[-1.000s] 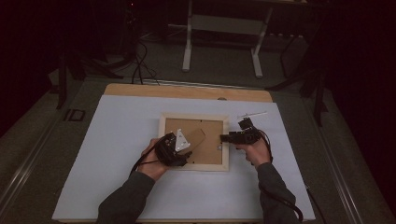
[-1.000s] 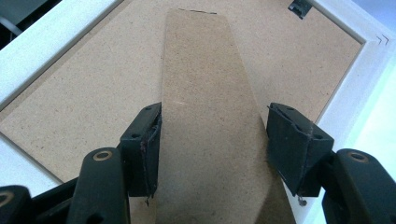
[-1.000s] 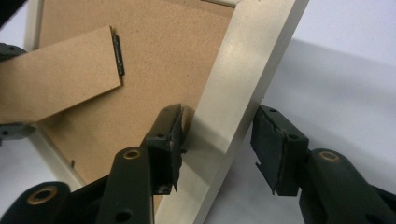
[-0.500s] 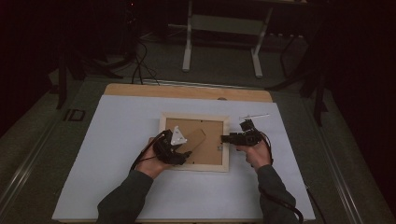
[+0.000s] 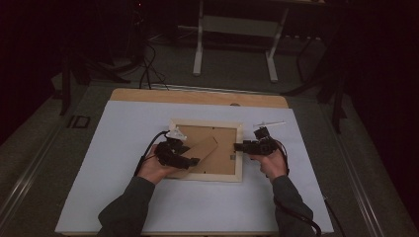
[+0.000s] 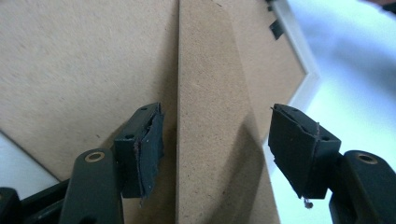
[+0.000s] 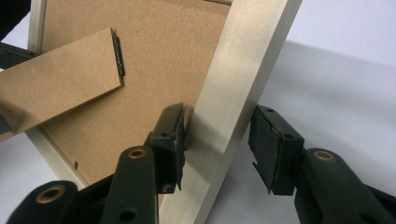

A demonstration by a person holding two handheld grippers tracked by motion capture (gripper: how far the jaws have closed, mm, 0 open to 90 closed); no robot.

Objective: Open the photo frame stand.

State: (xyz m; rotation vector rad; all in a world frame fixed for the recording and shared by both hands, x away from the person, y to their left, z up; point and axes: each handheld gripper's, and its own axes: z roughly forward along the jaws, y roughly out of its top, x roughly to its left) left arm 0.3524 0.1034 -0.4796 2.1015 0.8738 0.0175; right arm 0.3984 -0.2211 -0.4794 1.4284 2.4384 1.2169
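A: Where does the picture frame (image 5: 206, 149) stand?

B: Face down, mid-surface (image 5: 123, 197). Its easel stand (image 6: 205, 116) is lifted; the left gripper (image 6: 217, 140) straddles it, jaws spread, nothing pinched.

A: And the right gripper (image 7: 217, 140)?

B: Jaws apart around the frame's right rail (image 7: 238, 93), not clamped. I'd judge propping it upright is left.

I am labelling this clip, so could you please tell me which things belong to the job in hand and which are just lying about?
In the job:
picture frame, lying face down
its fold-out stand
left gripper
right gripper

Lying about:
white strip beside the frame
metal stand beyond the table
floor cables
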